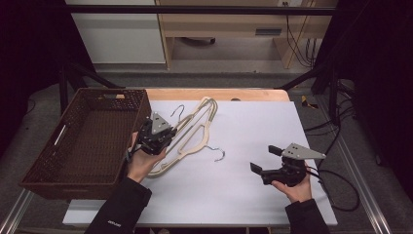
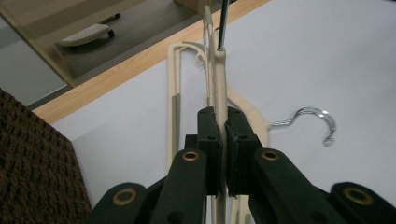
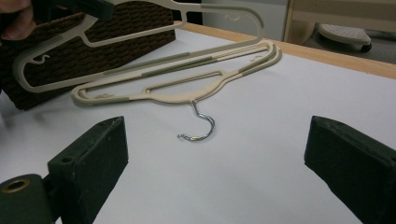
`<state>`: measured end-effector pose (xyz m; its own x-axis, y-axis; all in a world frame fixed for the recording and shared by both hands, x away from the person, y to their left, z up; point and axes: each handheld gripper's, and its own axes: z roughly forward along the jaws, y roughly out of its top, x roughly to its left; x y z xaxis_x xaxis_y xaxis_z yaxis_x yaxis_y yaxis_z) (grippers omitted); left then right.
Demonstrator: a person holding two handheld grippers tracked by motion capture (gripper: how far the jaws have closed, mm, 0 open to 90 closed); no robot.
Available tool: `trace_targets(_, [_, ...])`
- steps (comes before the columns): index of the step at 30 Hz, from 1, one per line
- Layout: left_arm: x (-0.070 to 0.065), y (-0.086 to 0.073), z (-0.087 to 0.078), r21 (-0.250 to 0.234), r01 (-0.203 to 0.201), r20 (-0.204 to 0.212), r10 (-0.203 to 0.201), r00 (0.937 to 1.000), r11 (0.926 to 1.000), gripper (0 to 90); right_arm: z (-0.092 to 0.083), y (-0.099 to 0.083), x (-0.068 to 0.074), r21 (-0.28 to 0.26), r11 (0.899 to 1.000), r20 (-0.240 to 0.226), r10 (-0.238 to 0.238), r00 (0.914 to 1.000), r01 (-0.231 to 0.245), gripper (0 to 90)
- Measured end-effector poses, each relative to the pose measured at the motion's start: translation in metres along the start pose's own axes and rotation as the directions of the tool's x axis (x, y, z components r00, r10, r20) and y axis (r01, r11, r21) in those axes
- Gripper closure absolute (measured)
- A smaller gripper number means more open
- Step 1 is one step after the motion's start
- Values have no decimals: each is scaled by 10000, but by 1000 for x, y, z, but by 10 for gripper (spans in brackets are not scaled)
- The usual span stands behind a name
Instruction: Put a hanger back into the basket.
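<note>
Basket [image 1: 87, 141] of dark brown weave sits at the left edge of the surface [image 1: 253, 195], a white sheet over a wooden top, and it overhangs that sheet on the left. Just right of the basket, the left gripper [image 1: 155, 134] is held in the person's left hand [image 1: 141, 163]. Its jaws are clamped tight on the narrow bar of a cream hanger [image 2: 219, 84]; in the left gripper view the bar runs straight up between the two black pads, which press on it from both sides. In the right gripper view this held hanger [image 3: 140, 32] hangs tilted above the sheet, in front of the basket wall.

Below and right of it, more cream hangers [image 1: 195, 131] lie stacked flat on the sheet, near the middle. The metal hook [image 1: 216, 153] of one of them points toward the person and rests on the white sheet.

Farther right, well apart from the hangers, the right gripper [image 1: 265, 158] is held in the person's right hand [image 1: 297, 187] low over the sheet. Its jaws stand wide apart with nothing between them, and they face the stacked hangers and the hook.
</note>
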<state>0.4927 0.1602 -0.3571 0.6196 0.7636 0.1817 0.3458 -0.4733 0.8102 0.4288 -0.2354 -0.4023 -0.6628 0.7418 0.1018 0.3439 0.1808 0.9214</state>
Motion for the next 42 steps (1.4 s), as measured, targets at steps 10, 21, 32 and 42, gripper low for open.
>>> trace_targets(10, [2,13,-43,-708,494,921,-428,9948,9963,862,-15,-4,-2,-181,9998,238,129,9996,-124,53])
trace_targets(21, [25,25,-91,-1207,395,1132,-257,9932,9919,862,-20,-6,-3,-224,9996,434,197,9989,-188,32])
trace_targets(32, [61,25,-119,-1459,918,1265,-734,9892,9850,862,-22,-7,-4,-158,9998,512,166,9986,-158,31])
trace_targets(42, [92,26,-140,-1373,627,663,-540,9963,9885,862,-21,-7,-4,-127,9998,521,189,9985,-182,29])
